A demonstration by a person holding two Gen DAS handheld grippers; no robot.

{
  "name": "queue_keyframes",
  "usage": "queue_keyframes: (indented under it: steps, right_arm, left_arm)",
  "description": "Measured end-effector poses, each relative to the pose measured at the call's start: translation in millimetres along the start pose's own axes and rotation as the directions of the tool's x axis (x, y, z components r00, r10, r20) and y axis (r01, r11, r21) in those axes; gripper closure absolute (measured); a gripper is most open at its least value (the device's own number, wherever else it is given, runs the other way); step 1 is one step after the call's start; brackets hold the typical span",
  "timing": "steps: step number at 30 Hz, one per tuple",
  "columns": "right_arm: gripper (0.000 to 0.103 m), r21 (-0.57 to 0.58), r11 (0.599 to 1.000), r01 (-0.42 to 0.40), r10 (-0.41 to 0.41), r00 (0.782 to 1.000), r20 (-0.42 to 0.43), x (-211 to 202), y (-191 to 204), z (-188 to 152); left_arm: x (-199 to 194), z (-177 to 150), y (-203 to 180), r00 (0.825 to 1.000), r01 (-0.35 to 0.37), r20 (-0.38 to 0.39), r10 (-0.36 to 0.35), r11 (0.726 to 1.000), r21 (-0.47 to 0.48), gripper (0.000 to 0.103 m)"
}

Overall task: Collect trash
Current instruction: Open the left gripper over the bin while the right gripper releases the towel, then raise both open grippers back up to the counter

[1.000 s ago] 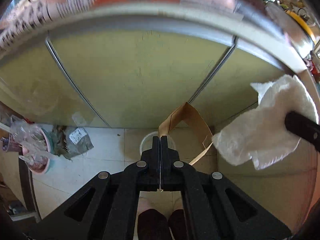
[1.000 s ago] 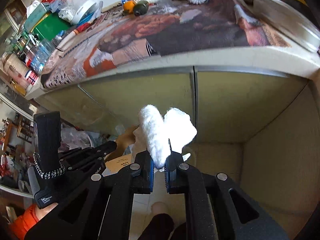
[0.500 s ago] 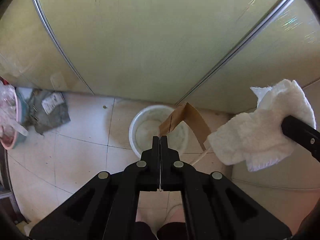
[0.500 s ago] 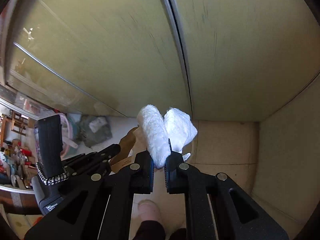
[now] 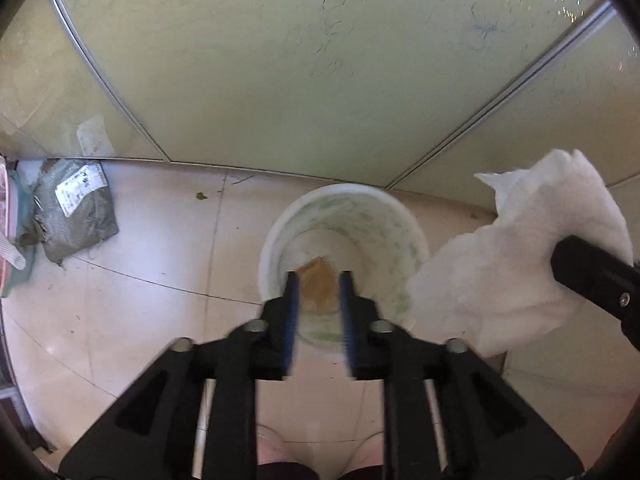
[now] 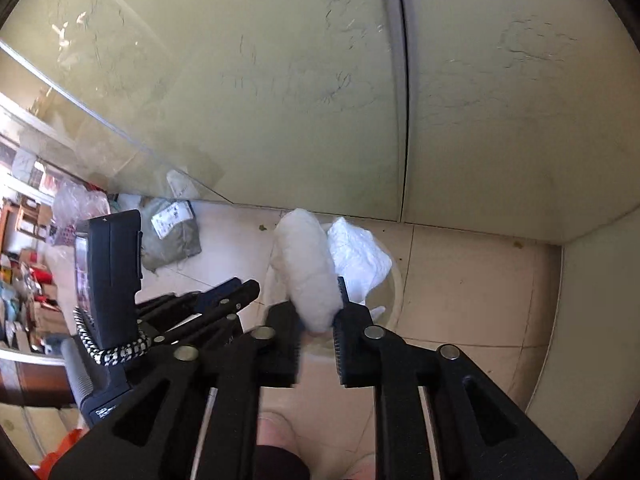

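A white bucket (image 5: 344, 220) stands on the tiled floor against the cabinet. A brown cardboard scrap (image 5: 318, 284) lies inside it. My left gripper (image 5: 319, 304) is open and empty right above the bucket's near rim. My right gripper (image 6: 318, 312) has its jaws apart with crumpled white tissue (image 6: 308, 272) still between them, over the bucket rim (image 6: 396, 280). The tissue also shows in the left wrist view (image 5: 520, 260), right of the bucket, with a right fingertip (image 5: 588, 276) on it.
Pale green cabinet doors (image 5: 300, 60) rise just behind the bucket. A grey parcel with a white label (image 5: 72, 212) lies on the floor at left, also in the right wrist view (image 6: 172, 232). A side wall (image 6: 592, 320) closes the corner at right.
Both grippers dropped toward the floor bucket. My left gripper opened and the cardboard scrap fell into the bucket. My right gripper's jaws have parted around the tissue.
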State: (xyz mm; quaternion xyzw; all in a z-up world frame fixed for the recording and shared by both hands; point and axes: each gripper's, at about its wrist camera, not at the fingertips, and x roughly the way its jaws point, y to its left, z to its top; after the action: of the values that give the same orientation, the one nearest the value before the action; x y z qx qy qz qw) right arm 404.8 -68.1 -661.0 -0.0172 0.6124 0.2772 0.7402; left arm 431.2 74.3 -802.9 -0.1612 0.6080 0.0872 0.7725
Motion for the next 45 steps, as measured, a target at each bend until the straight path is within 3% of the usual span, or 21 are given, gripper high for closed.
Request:
queue_keyframes:
  steps: [2, 3, 7, 12, 20, 26, 31, 36, 42, 45]
  right_arm:
    - [0.065, -0.003, 1.000, 0.009, -0.009, 1.000, -0.023, 3, -1, 0]
    - [0.063, 0.003, 1.000, 0.021, -0.021, 0.999, -0.024, 2, -1, 0]
    - [0.062, 0.014, 0.999, 0.038, -0.038, 0.998, -0.051, -13, -1, 1]
    - [0.062, 0.071, 0.997, 0.015, -0.011, 0.998, -0.056, -58, 2, 5]
    - [0.062, 0.076, 0.997, 0.032, -0.033, 0.999, 0.011, -172, 32, 29]
    - [0.062, 0.052, 0.996, 0.074, -0.079, 0.990, 0.118, -279, 68, 49]
    - [0.062, 0.048, 0.994, 0.095, -0.104, 0.966, 0.237, -372, 96, 59]
    - [0.061, 0.050, 0.991, 0.126, -0.136, 0.919, 0.371, -455, 132, 60]
    - [0.059, 0.057, 0.989, 0.134, -0.145, 0.859, 0.491, -517, 176, 62]
    - [0.057, 0.053, 0.988, 0.143, -0.148, 0.817, 0.557, -541, 194, 64]
  left_arm:
    - [-2, -2, 3, 1.000, -0.006, -0.006, 0.006, 1.000, 0.004, 0.075]
    - [-5, -3, 5, 1.000, -0.003, -0.013, 0.003, 1.000, 0.005, 0.075]
    - [-31, -2, 10, 1.000, -0.003, -0.028, 0.004, 1.000, 0.017, 0.075]
    - [-93, 4, 6, 1.000, -0.009, 0.003, 0.009, 0.999, 0.050, 0.071]
    - [-241, 25, -14, 0.995, 0.018, 0.095, -0.027, 0.996, 0.087, 0.063]
    - [-366, 43, -30, 0.978, 0.017, 0.204, -0.043, 0.992, 0.128, 0.060]
    - [-473, 56, -39, 0.945, 0.032, 0.318, -0.080, 0.987, 0.155, 0.058]
    - [-572, 67, -46, 0.893, 0.017, 0.437, -0.110, 0.977, 0.211, 0.054]
    - [-660, 77, -37, 0.806, 0.035, 0.563, -0.183, 0.964, 0.263, 0.047]
    - [-690, 73, -33, 0.765, 0.038, 0.609, -0.209, 0.959, 0.281, 0.045]
